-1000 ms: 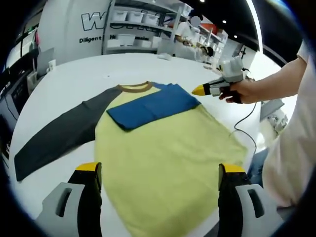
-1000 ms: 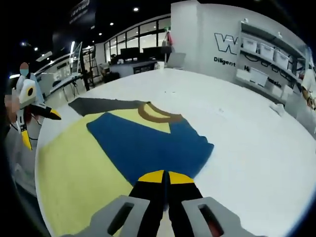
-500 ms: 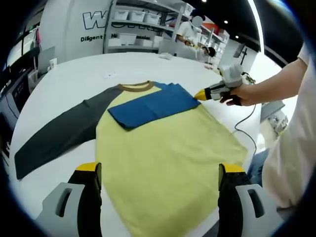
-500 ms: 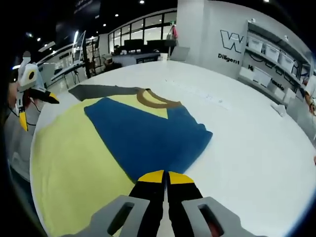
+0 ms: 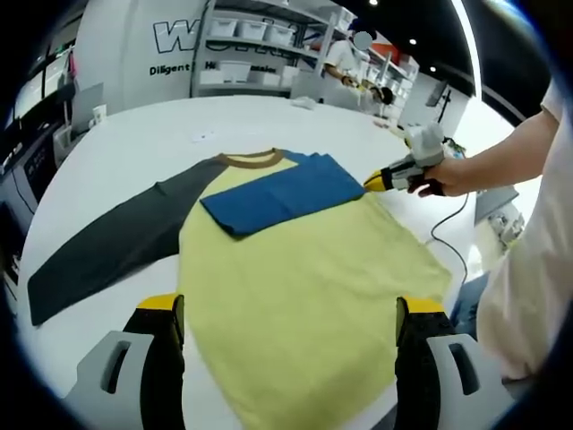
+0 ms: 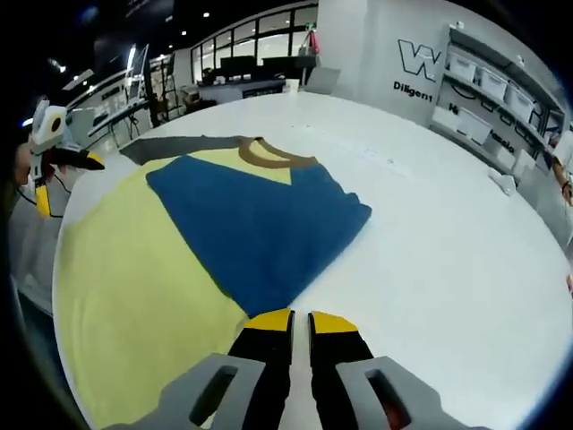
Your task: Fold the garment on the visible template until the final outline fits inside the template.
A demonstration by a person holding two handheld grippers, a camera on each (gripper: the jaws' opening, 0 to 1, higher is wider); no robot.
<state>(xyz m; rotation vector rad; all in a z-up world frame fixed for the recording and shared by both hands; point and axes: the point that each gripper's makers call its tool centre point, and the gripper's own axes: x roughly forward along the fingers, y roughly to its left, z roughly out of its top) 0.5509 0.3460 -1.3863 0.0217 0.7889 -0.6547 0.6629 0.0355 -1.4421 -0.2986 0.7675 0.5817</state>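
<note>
Closer now, right hand-held gripper (image 6: pixel 301 320) meets garment's (image 6: pixel 179 260) blue sleeve (image 6: pixel 255 219) edge.

**Yellow shirt, blue and charcoal sleeves, white table**

The raglan shirt (image 5: pixel 295 269) has a pale yellow body, a brown collar band (image 5: pixel 251 159), one blue sleeve (image 5: pixel 282 193) and one dark charcoal sleeve (image 5: pixel 107 251), all plain. The table (image 6: pixel 448 251) is plain white. The left gripper (image 5: pixel 291 327) and right gripper (image 6: pixel 300 322) have black jaws with yellow tips and grey bodies. The wall lettering (image 5: pixel 179 36) is dark on white.
</note>
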